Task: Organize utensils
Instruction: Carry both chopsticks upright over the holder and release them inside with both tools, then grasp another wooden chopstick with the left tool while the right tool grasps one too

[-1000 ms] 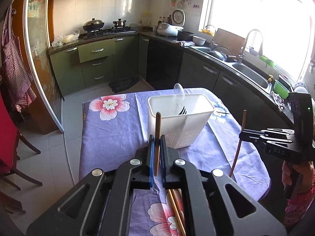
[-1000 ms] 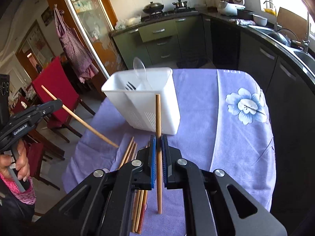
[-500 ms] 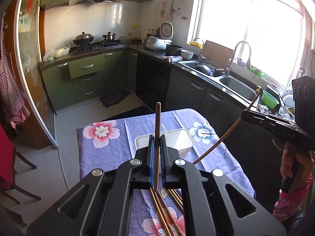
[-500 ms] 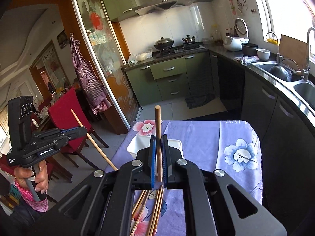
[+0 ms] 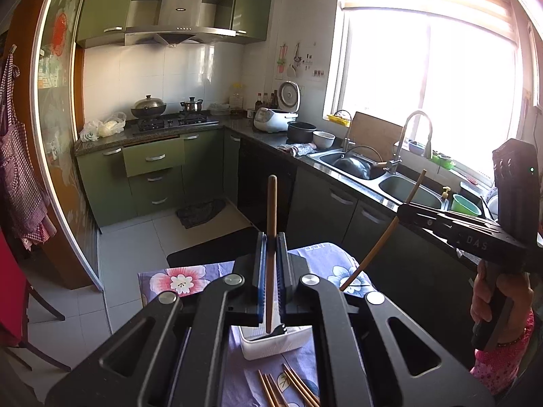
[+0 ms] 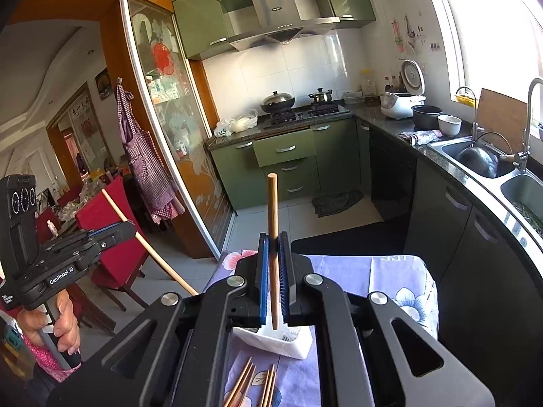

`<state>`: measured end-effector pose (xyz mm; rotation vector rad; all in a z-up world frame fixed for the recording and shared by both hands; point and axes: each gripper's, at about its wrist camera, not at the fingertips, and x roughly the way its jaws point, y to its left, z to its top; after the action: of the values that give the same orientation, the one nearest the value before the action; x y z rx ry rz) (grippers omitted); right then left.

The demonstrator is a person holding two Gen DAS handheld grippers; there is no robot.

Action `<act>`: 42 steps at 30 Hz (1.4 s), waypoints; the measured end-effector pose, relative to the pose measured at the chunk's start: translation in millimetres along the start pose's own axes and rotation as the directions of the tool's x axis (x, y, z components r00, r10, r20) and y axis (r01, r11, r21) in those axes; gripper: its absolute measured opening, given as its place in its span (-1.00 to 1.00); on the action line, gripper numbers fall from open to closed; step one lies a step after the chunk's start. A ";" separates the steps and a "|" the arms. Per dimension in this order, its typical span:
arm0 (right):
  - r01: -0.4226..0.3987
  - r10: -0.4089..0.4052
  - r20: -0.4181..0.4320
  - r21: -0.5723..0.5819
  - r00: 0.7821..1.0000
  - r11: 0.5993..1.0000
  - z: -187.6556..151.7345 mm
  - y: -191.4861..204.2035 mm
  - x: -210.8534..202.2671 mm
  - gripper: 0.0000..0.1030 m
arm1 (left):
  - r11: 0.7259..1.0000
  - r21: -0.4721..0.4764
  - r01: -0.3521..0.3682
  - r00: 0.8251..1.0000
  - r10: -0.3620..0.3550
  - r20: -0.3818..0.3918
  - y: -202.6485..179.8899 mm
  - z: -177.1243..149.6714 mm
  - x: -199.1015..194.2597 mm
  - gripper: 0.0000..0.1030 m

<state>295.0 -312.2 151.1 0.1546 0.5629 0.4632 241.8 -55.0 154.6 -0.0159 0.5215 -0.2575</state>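
Observation:
My left gripper (image 5: 270, 241) is shut on a brown wooden chopstick (image 5: 271, 203) that stands upright between its blue pads. My right gripper (image 6: 273, 239) is shut on another upright chopstick (image 6: 272, 203). Each gripper is held high over the white utensil holder (image 5: 276, 342) (image 6: 281, 341), which is largely hidden behind the jaws. Several loose chopsticks (image 5: 288, 388) (image 6: 249, 385) lie on the purple floral cloth in front of the holder. The left wrist view shows the right gripper (image 5: 405, 209) at the right. The right wrist view shows the left gripper (image 6: 127, 228) at the left.
The table (image 5: 183, 281) (image 6: 393, 271) carries a purple flowered cloth. A person's hands (image 5: 492, 295) (image 6: 54, 318) grip the handles. Dark cabinets and a sink counter (image 5: 359, 169) run along the right. Red chairs (image 6: 112, 237) stand at the left.
Both grippers have risen with their chopsticks. The holder and table have dropped low in both views, and the holder now shows only beneath the jaws.

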 end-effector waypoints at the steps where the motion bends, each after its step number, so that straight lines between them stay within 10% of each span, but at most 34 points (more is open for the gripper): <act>1: 0.008 -0.008 -0.006 0.004 1.000 1.000 0.5 -2.8 7.0 -0.87 | 1.000 -0.003 -0.009 1.000 0.009 -0.002 1.8 -0.6 6.7 -0.90; 17: 0.016 -0.010 -0.225 0.026 0.974 1.000 -72.1 -32.0 122.4 -0.85 | 0.996 -0.092 -0.014 0.966 -0.011 -0.259 38.7 -79.8 122.5 -0.89; 31: -0.035 0.039 -0.140 0.030 0.989 0.999 -103.0 -28.9 42.5 -0.74 | 0.993 -0.121 0.008 0.970 -0.037 -0.240 40.0 -104.5 62.5 -0.10; 35: -0.040 0.049 -0.170 0.059 0.984 0.997 -148.0 -41.3 22.1 -0.67 | 0.989 -0.148 -0.014 0.923 -0.044 -0.381 41.9 -159.0 76.7 -0.09; 42: -0.021 0.059 -0.239 0.157 0.969 0.987 -223.6 -71.9 15.0 -0.53 | 0.986 -0.157 -0.064 0.780 -0.049 -0.624 37.0 -255.2 137.8 -0.47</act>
<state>211.4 -365.4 -62.3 0.2588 0.8377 0.4817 239.6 -40.4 -137.4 -0.0974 1.2171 -0.2056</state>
